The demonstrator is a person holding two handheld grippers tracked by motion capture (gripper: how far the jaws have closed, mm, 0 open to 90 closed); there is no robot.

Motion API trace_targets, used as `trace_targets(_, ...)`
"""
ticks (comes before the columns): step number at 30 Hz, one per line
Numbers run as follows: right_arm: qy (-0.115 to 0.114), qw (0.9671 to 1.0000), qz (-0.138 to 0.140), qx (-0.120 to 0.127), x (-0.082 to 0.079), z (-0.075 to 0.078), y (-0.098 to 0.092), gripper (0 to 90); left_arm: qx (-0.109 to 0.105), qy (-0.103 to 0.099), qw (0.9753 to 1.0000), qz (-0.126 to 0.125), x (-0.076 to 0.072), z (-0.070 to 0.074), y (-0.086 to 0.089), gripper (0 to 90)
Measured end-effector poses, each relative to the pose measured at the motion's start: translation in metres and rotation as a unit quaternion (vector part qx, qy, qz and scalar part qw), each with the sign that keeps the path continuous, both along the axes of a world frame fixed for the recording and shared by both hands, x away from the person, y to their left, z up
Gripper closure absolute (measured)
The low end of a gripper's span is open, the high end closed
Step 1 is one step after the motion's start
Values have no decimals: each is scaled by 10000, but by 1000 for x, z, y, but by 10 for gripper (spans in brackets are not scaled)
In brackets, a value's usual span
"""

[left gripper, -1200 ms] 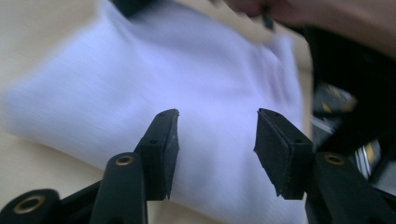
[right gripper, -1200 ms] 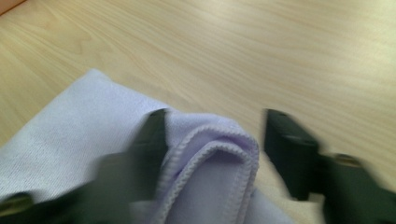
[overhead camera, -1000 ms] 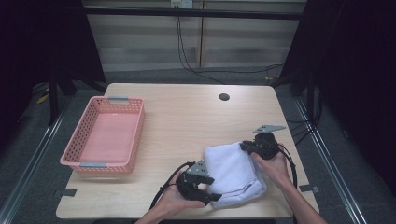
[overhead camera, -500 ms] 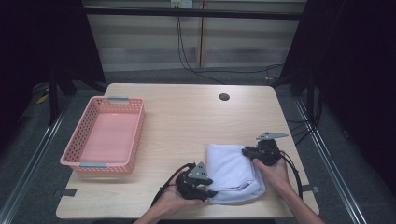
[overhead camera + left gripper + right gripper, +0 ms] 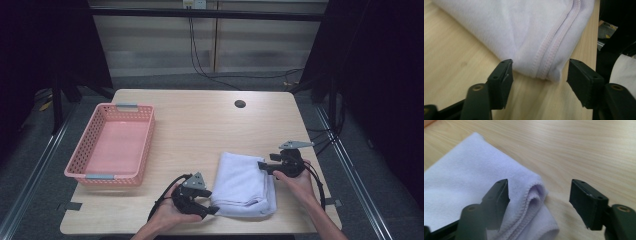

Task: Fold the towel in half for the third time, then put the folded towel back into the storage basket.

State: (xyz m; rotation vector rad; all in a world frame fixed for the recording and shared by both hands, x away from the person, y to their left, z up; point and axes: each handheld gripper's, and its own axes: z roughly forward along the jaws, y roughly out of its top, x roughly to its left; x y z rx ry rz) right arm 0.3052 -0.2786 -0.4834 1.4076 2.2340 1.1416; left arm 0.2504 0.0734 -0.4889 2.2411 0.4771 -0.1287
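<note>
near the front right corner of the bench (image 5: pixel 200 125) lies a folded white towel (image 5: pixel 243 184), flat on the wood, several layers deep, with a stitched hem showing at its near corner. left hand-held gripper (image 5: pixel 209 209) sits at the towel's front left corner, jaws spread wide, hem corner between them but not pinched; in the left gripper view the left hand-held gripper (image 5: pixel 537 80) frames that corner with bench visible on both sides. right hand-held gripper (image 5: pixel 261 165) is at the towel's far right edge, jaws likewise spread; in the right gripper view the right hand-held gripper (image 5: pixel 539 192) straddles the rolled fold, one jaw over the cloth, the other over bare wood. pink basket (image 5: pixel 146 150) stands empty along the left edge, well apart from the towel.

judgement: step in hand is the approach to a two-point grasp of the folded towel; nothing gripped yet. next move calls for both grippers to advance slightly and close through all layers, so the stack lifts without unfolding, probably toward the basket.
</note>
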Motion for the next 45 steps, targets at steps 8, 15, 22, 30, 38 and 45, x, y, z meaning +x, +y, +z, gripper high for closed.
trace_targets(8, 201, 9991, 375, 5, 9, -5, 10, 157, -38, 55, 9999, 100, 2, -4, -5, 272)
trace_targets(15, 533, 9963, 669, 25, 12, -16, 15, 150, 222, -274, 9993, -82, -7, -7, -23, 223)
trace_targets(22, 367, 9962, 757, -232, 12, -17, 16, 115, 285, -343, 9988, -199, -10, -8, -25, 270)
trace_targets(30, 380, 9943, 987, -163, 10, -20, 20, 180, 430, -583, 9972, -158, -16, -10, -30, 261)
trace_targets(38, 394, 9927, 1135, -109, 3, -18, 23, 326, 595, -731, 9951, -305, -23, -6, -32, 528)
trace_targets(45, 492, 9909, 1250, 38, 2, -17, 24, 456, 373, -413, 9982, -236, -16, -7, -32, 650)
